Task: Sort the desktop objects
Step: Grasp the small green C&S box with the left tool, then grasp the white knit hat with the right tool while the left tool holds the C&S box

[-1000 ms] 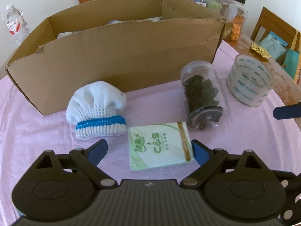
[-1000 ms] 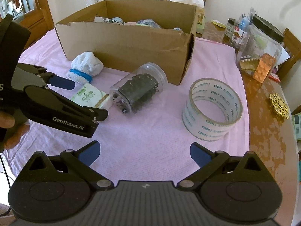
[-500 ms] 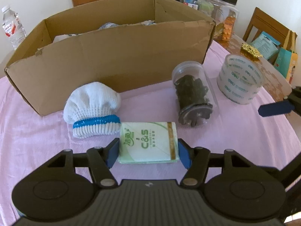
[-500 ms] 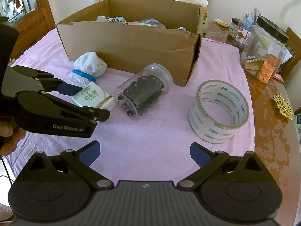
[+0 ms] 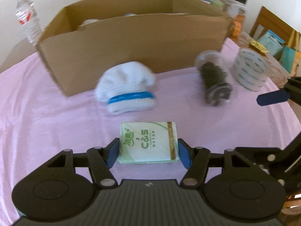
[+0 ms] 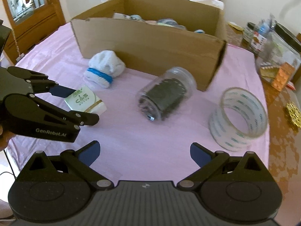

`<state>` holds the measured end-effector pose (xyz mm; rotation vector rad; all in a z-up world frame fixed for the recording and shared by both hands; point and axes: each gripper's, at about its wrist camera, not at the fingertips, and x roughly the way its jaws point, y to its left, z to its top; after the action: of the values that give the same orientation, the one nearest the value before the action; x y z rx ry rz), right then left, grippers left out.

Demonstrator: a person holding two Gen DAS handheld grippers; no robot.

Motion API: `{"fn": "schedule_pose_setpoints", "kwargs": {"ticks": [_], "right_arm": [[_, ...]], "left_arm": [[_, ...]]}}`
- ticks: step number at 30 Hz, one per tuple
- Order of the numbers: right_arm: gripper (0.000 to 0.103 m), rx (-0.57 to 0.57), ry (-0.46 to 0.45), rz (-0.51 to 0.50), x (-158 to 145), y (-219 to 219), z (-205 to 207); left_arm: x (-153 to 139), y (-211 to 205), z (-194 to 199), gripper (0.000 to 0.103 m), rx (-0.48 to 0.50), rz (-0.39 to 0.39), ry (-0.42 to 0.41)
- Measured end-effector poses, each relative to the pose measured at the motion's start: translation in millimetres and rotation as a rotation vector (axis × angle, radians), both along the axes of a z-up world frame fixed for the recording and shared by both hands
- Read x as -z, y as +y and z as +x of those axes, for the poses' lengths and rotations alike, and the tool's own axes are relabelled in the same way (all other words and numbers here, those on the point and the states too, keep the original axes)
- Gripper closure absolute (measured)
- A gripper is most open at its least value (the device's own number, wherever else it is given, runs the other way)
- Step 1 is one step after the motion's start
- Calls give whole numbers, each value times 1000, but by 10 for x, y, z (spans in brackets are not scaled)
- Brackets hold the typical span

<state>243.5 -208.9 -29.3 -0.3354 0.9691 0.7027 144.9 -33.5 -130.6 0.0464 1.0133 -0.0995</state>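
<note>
My left gripper (image 5: 148, 153) is shut on a green-and-white tissue pack (image 5: 148, 144), which it holds above the pink tablecloth (image 5: 47, 116); the pack also shows in the right wrist view (image 6: 85, 101). A white knit hat with a blue band (image 5: 128, 87) lies by the cardboard box (image 5: 135, 37). A clear jar of dark pieces (image 5: 214, 81) lies on its side. A roll of clear tape (image 5: 250, 69) stands at the right. My right gripper (image 6: 144, 153) is open and empty, low over the cloth in front of the jar (image 6: 165, 98) and tape (image 6: 239, 120).
The open box (image 6: 150, 43) holds several items. A water bottle (image 5: 27, 18) stands at the back left. Large jars and packets (image 6: 276, 54) crowd the bare wooden table at the right. Wooden chairs (image 5: 270, 26) stand behind.
My left gripper closed on the tissue pack and lifted it off the cloth, swinging left. The right gripper stayed open and moved a little forward.
</note>
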Motion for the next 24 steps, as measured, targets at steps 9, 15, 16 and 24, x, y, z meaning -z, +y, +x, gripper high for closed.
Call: {"fn": "schedule_pose_setpoints", "kwargs": {"ticks": [9, 15, 16, 24], "right_arm": [[0, -105, 3, 10, -22, 407, -128], [0, -140, -4, 5, 26, 712, -143], [0, -142, -8, 2, 40, 762, -139], [0, -119, -88, -40, 247, 1193, 7]], "left_arm": [[-5, 536, -98, 39, -100, 24, 10], [1, 820, -128, 39, -133, 33, 14], [-5, 864, -137, 39, -133, 33, 15], [-7, 1069, -86, 39, -111, 22, 24]]}}
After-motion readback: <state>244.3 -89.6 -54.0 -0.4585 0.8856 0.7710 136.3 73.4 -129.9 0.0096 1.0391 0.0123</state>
